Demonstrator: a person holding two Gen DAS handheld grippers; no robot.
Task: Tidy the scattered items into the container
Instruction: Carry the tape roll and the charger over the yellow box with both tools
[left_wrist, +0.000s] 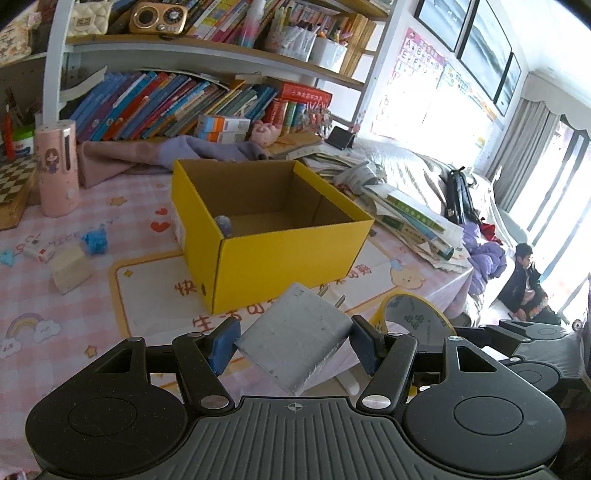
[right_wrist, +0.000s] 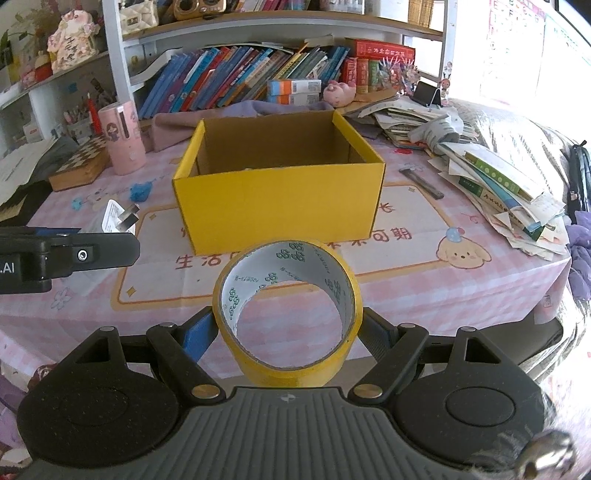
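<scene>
My left gripper (left_wrist: 293, 345) is shut on a grey-white plug charger (left_wrist: 295, 339), held tilted above the pink tablecloth, its prongs toward the yellow cardboard box (left_wrist: 280, 251). The box stands open in the middle of the table with a small bluish ball (left_wrist: 224, 224) inside. My right gripper (right_wrist: 288, 328) is shut on a roll of yellow tape (right_wrist: 288, 314), held in front of the same box (right_wrist: 280, 210). The tape (left_wrist: 413, 314) also shows at the lower right of the left wrist view. The left gripper with the charger (right_wrist: 118, 219) shows at the left of the right wrist view.
A blue toy (left_wrist: 95, 240), a wooden block (left_wrist: 70, 271) and a small white-red item (left_wrist: 38, 252) lie left of the box. A pink cup (left_wrist: 57, 170), a chessboard (right_wrist: 83, 162), a dark bar (right_wrist: 421, 182), piled papers (right_wrist: 491, 184) and bookshelves surround it. A person (left_wrist: 524, 284) sits far right.
</scene>
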